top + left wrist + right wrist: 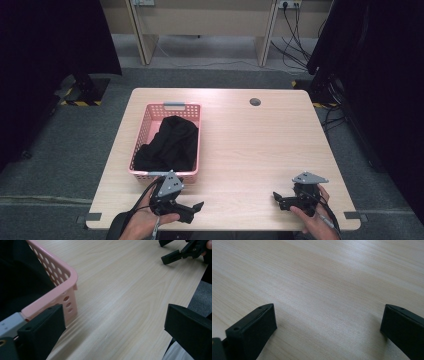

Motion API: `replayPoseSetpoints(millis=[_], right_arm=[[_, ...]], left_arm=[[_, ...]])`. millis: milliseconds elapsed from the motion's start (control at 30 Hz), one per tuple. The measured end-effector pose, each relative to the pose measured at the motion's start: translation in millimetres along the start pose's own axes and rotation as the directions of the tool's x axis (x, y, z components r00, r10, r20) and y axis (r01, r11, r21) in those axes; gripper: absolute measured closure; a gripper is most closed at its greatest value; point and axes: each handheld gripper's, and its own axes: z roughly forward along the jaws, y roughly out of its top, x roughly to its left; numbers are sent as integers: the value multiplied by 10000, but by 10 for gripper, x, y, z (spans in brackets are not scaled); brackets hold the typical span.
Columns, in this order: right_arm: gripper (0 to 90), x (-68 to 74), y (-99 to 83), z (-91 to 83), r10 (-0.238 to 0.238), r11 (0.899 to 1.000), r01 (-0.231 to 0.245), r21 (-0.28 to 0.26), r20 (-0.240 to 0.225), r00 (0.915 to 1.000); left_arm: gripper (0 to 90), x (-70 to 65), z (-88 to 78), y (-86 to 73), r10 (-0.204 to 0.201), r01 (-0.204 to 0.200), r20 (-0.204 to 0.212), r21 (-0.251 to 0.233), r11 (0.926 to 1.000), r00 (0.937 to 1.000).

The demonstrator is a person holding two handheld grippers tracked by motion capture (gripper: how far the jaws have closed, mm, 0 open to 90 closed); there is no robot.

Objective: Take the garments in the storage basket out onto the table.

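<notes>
Wooden table (240, 145): black cloth (170, 142) fills pink basket (145, 122); left hand-held gripper (192, 212) and right hand-held gripper (278, 199) both released, empty.

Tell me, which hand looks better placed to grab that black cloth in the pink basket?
Probably the left. The left gripper sits open just beside the basket holding the black cloth, while the right gripper, also open, sits over bare table far across.

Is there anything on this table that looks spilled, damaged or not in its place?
Nothing stands out. The black cloth lies bunched inside the pink basket, none of it hanging over the rim. Both grippers, left and right, sit near the table's front edge, jaws open.
</notes>
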Motion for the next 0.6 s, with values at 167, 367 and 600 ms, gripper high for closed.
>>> replayPoseSetpoints(millis=[167, 367, 600], right_arm=[[4, -1, 0, 1, -13, 10000, 13, -10, 1, 10000], [4, 0, 0, 0, 1, 10000, -1, 0, 0, 10000], [4, -1, 0, 1, -16, 10000, 16, -11, 0, 10000]], left_arm=[[27, 33, -34, 44, 5, -6, -134, -39, 10000, 9999], [27, 89, -66, 111, 40, -41, -287, -55, 10000, 9996], [27, 235, -102, 219, -118, 111, -659, -115, 9999, 9978]])
